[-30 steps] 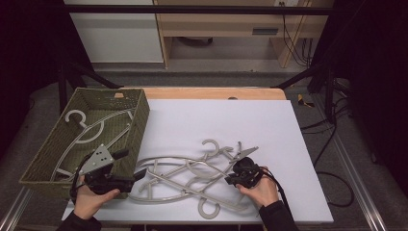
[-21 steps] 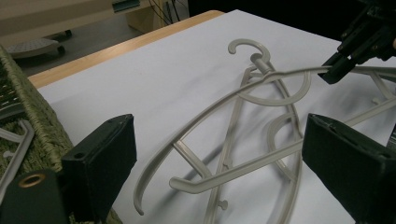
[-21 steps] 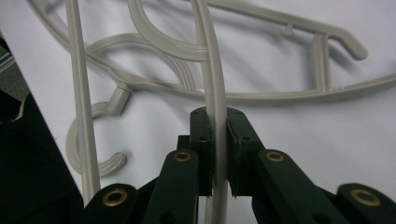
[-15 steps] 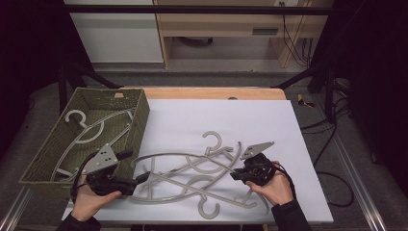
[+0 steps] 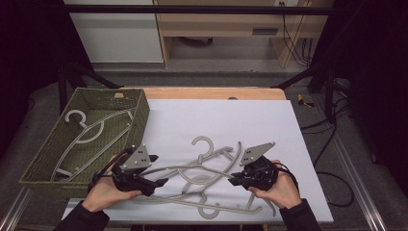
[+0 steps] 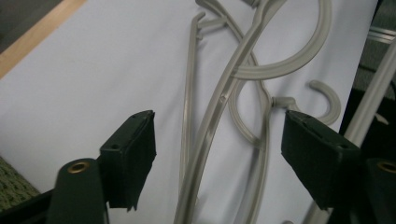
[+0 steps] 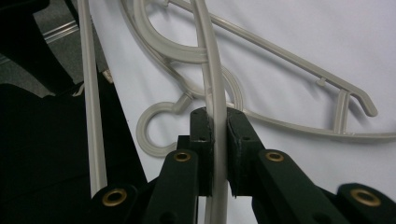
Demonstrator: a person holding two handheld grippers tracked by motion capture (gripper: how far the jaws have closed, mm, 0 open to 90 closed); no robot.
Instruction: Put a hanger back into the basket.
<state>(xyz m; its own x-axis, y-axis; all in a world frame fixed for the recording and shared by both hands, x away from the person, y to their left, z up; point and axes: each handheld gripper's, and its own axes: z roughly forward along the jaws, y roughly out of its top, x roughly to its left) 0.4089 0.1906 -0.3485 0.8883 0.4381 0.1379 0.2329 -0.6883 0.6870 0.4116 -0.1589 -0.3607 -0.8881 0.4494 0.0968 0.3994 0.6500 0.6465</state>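
While its thin grey plastic arm is pinched between the pressed jaws of the right gripper (image 7: 214,140), the held hanger (image 5: 192,169) is raised over the white table (image 5: 269,120), above the tangled hangers (image 5: 211,202). Compared with before, this end is seen higher. The left gripper (image 6: 217,154) has just been closing, yet its jaws are spread around the arm, untouched, beside the green basket (image 5: 45,161).

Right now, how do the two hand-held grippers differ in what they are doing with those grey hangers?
The right gripper has its jaws shut on a hanger arm; the left gripper stands open, and its jaws have just been closing, with hanger arms between them untouched. The right gripper sits by the table's right side, and the left one beside the green basket. Both are black with a grey plate on top.
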